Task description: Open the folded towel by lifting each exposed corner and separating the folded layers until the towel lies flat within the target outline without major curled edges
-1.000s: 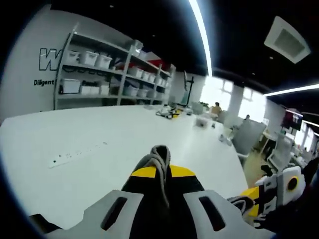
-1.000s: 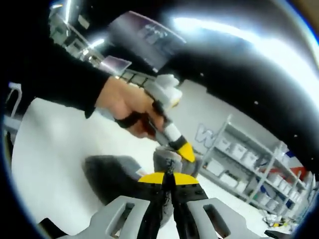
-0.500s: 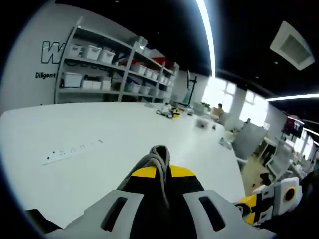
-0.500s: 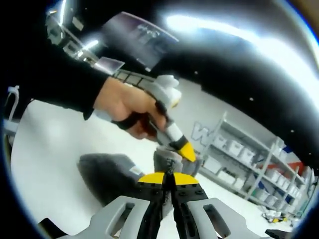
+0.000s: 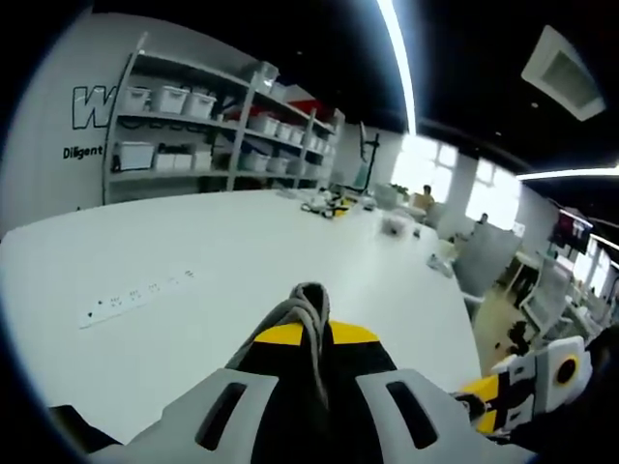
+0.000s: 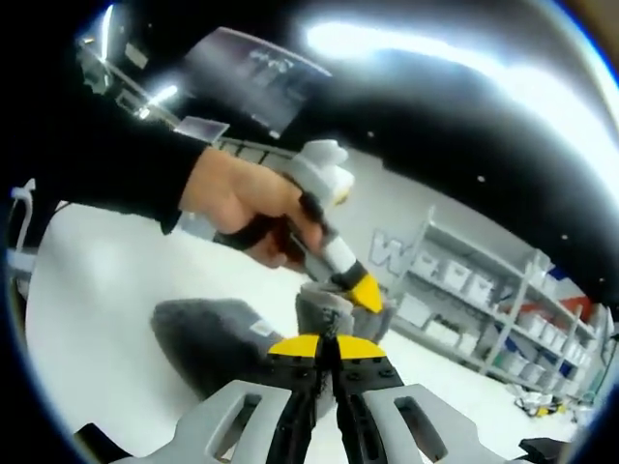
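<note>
While both tools (image 5: 311,333) (image 6: 329,343) clamp the towel (image 6: 208,333) above the counter (image 5: 193,290), the right gripper view shows a hand (image 6: 242,208).

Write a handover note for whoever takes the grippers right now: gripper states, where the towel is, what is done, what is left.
Left gripper: shut on a bunched grey towel edge, held above the white table.
Right gripper: shut on the same towel, close beside the left gripper; the person's hand holds that one.
Towel: lifted, hanging bunched between the jaws, part trailing to the table in the right gripper view.
Done: two points gripped and raised.
Left: separate the layers and lay it flat. No target outline visible in these pictures.
</note>
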### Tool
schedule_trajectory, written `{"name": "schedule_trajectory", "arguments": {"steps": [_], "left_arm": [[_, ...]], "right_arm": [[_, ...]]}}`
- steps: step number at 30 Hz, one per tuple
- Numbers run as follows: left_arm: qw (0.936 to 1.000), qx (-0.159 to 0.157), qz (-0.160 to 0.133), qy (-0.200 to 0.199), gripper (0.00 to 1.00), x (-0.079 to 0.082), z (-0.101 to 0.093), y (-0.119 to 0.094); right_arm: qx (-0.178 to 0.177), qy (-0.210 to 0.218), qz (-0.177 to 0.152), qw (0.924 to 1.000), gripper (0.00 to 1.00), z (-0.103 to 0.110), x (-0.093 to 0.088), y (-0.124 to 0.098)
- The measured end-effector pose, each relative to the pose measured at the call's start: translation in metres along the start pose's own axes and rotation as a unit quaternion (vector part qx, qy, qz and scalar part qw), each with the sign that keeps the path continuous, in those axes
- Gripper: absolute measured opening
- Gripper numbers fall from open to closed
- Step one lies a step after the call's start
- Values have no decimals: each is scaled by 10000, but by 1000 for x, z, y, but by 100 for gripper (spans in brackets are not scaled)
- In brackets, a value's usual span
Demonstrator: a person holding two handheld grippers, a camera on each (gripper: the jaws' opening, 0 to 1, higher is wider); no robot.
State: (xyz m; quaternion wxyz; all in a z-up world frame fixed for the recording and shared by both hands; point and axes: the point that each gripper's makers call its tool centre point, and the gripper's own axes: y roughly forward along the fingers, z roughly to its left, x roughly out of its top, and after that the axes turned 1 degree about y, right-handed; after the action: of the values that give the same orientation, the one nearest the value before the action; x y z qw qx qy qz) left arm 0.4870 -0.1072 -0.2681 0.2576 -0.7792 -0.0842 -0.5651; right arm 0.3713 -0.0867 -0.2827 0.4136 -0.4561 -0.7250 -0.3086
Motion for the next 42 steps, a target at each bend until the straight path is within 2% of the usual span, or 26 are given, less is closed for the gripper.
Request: {"name": "schedule_trajectory", "arguments": {"steps": [14, 27, 36, 42], "left_arm": [[9998, 57, 172, 55, 7, -5, -7, 27], [9984, 47, 533, 185, 6, -22, -20, 58], [9979, 77, 605, 238, 6, -21, -25, 68], [9976, 61, 654, 237, 7, -28, -28, 78]], "right_arm": [[-120, 335, 99, 9993, 0, -13, -16, -7], [-197, 591, 289, 9976, 0, -27, -44, -20], [-236, 675, 293, 9970, 0, -32, -48, -25], [-209, 872, 310, 9955, 0, -32, -55, -26]]}}
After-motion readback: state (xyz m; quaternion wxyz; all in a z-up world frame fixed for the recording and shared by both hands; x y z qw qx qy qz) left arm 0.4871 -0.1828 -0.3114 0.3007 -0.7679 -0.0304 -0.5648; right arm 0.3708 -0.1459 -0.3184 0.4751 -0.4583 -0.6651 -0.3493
